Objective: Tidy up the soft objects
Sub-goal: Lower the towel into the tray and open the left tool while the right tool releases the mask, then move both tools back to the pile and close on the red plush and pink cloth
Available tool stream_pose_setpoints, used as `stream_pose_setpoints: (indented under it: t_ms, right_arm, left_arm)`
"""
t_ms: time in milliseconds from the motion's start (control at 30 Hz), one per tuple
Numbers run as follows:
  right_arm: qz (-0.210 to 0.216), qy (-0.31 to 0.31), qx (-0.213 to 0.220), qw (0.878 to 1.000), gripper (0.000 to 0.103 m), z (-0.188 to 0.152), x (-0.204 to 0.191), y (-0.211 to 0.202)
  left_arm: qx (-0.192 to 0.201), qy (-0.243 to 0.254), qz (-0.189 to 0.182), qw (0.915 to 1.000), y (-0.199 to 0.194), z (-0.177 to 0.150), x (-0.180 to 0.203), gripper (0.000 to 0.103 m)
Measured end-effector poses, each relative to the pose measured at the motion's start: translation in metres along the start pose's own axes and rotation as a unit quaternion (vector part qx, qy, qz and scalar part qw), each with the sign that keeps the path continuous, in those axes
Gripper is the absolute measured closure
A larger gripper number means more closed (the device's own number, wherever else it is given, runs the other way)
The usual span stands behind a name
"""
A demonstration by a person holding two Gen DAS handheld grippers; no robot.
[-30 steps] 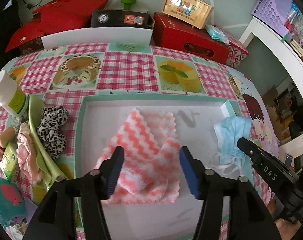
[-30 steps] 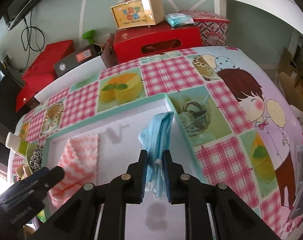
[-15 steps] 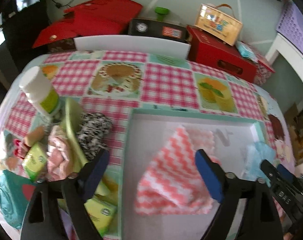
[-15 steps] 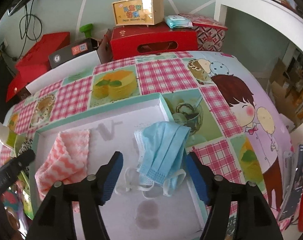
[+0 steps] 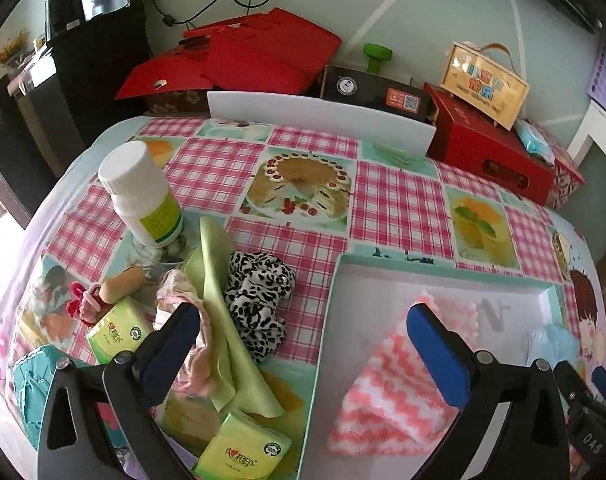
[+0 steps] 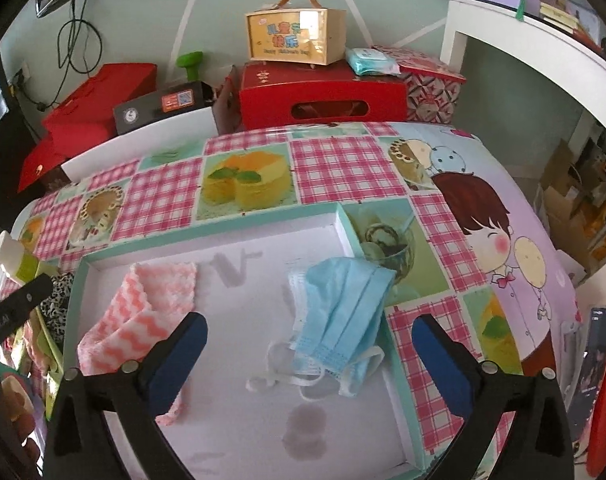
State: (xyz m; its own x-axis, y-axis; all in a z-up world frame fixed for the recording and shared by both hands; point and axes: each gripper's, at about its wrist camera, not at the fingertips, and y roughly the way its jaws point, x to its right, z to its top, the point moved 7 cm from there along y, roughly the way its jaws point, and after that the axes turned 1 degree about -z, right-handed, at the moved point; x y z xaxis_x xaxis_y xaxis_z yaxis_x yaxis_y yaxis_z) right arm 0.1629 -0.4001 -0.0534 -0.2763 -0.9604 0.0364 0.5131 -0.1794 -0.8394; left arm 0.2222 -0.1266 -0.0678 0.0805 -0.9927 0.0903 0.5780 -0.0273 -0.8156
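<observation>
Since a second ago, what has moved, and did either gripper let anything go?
The right gripper let go of the blue face mask, opened wide and pulled back; the mask now lies spread against the tray's right rim. The left gripper swung left from above the pink cloth toward the leopard scrunchie and opened wider. The cloth stayed in the tray.

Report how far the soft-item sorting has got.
Done: the pink wavy cloth and the blue face mask lie in the white tray, the mask draped over its right rim. In hand: nothing; the left gripper and right gripper are both open. Left: the leopard scrunchie, the green cloth and the pink fabric sit outside the tray.
</observation>
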Motion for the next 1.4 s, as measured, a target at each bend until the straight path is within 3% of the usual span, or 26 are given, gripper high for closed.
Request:
stream_pose_setpoints:
  t_ms: [533, 733, 833, 1033, 1267, 1400]
  right_arm:
    - [-0.001, -0.001, -0.001, 1.000, 0.000, -0.001, -0.005, -0.005]
    - [0.031, 0.004, -0.003, 1.000, 0.000, -0.001, -0.020, -0.007]
    - [0.042, -0.003, -0.003, 0.999, 0.000, -0.002, -0.032, -0.009]
    - [0.050, -0.028, -0.004, 0.998, 0.000, -0.005, -0.054, -0.010]
    - [0.063, -0.051, -0.007, 0.997, 0.000, -0.010, -0.081, -0.009]
    - [0.080, -0.058, -0.009, 0.995, 0.000, -0.012, -0.100, -0.008]
  left_arm:
    - [0.025, -0.027, -0.022, 0.9991, -0.016, 0.012, -0.012, 0.000]
    - [0.038, -0.055, -0.029, 0.9973, -0.030, 0.026, -0.038, 0.000]
    - [0.053, -0.073, -0.015, 0.9958, -0.041, 0.035, -0.061, 0.000]
    - [0.086, -0.106, 0.045, 0.9896, -0.063, 0.051, -0.122, 0.000]
    - [0.104, -0.159, 0.118, 0.9746, -0.076, 0.053, -0.207, 0.000]
    - [0.101, -0.208, 0.118, 0.9657, -0.079, 0.045, -0.244, 0.000]
